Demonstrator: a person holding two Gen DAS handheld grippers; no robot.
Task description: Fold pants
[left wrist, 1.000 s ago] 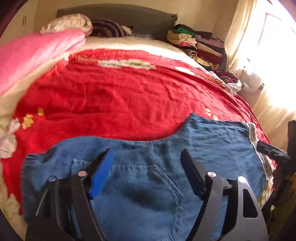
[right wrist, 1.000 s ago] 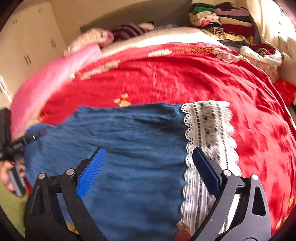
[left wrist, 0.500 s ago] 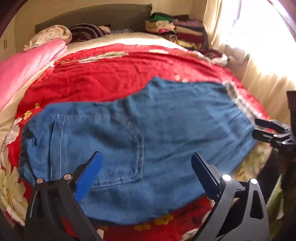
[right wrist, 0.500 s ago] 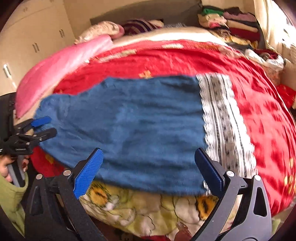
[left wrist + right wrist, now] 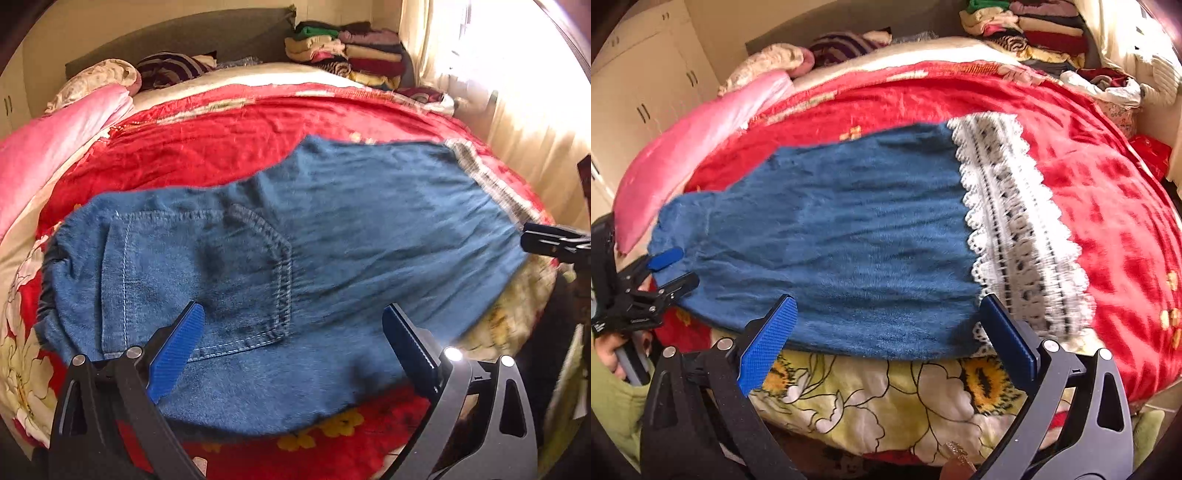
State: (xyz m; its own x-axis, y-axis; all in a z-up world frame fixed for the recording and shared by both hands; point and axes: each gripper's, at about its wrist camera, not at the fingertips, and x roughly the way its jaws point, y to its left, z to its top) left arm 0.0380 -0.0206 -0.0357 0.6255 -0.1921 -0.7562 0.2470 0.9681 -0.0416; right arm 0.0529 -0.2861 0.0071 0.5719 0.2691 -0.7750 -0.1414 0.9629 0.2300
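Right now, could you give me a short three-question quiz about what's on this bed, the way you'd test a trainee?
1. True or false: the pants are clamped in the left gripper.
2. Which trim edges the pants' hem? A) white lace B) yellow fringe C) black leather
3. Fill in: the pants lie on a ___ blanket.

Key: 1. False; both the left gripper and the right gripper are open, with nothing pinched. 2. A. 3. Red.
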